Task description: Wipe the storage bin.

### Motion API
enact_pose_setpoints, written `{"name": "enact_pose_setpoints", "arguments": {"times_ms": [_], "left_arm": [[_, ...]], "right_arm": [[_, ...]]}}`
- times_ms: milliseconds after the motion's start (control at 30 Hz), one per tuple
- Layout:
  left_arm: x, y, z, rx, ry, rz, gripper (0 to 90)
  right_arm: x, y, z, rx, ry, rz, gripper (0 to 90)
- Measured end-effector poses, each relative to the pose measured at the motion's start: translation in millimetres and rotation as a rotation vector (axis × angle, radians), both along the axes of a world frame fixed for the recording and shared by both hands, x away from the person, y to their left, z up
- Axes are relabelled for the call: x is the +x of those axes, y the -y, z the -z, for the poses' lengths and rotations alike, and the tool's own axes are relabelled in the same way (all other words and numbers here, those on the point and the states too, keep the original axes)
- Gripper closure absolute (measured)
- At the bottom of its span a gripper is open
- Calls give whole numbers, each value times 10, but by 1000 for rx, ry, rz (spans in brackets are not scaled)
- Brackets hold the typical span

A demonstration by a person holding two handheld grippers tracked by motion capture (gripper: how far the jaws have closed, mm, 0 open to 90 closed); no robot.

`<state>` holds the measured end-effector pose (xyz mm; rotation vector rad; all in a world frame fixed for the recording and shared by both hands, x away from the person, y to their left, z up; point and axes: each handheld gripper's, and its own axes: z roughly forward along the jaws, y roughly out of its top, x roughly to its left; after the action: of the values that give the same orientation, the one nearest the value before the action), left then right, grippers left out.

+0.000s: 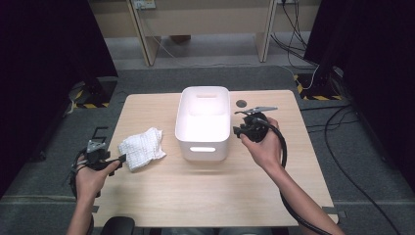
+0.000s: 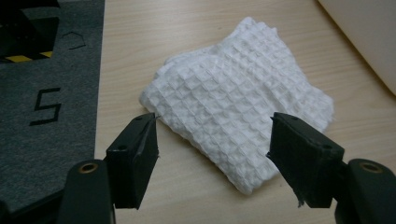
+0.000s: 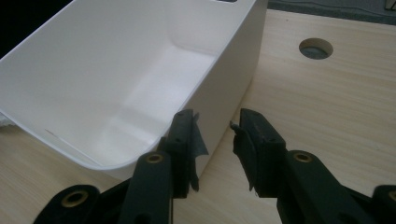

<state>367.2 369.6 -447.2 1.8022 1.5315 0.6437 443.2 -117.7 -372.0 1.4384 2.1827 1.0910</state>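
Left gripper view: cloth (image 2: 238, 107) before hand-held gripper (image 2: 212, 144).

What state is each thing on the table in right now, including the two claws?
Cloth: crumpled, lying on the table left of the bin, not held.
Bin: upright, nothing inside it.
Left claw: open, jaws apart just short of the cloth.
Right claw: open, one jaw inside the bin's wall and one outside, pads not pressing on it.
Table: round hole near the bin.

A black "5" (image 2: 47, 107) is marked on the grey floor mat (image 2: 56, 140) beside the table (image 2: 126, 56).
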Motion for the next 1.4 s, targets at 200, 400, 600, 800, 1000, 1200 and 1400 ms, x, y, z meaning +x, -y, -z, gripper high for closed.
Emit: {"name": "enact_pose_setpoints", "arguments": {"times_ms": [200, 400, 600, 800, 1000, 1200, 1400], "left_arm": [[-159, 140, -62, -20, 74, 73, 317], [-366, 308, -43, -11, 161, 157, 322], [-536, 388, 47, 3, 213, 201, 319], [-585, 426, 230, 56, 199, 215, 319], [-552, 531, 451, 123, 186, 214, 322], [-546, 637, 412, 186, 268, 230, 330], [-613, 663, 510, 157, 303, 221, 330]], "right_arm": [[-38, 64, 4, -11, -1, 5, 649], [-153, 214, 0, -4, -2, 14, 624], [-361, 411, 74, -18, -12, 20, 582], [-703, 664, 216, -42, -37, 38, 536], [-947, 935, 422, -39, -73, 69, 516], [-1065, 1099, 639, -18, -77, 101, 516], [-1029, 1162, 688, 16, -99, 125, 501]]}}
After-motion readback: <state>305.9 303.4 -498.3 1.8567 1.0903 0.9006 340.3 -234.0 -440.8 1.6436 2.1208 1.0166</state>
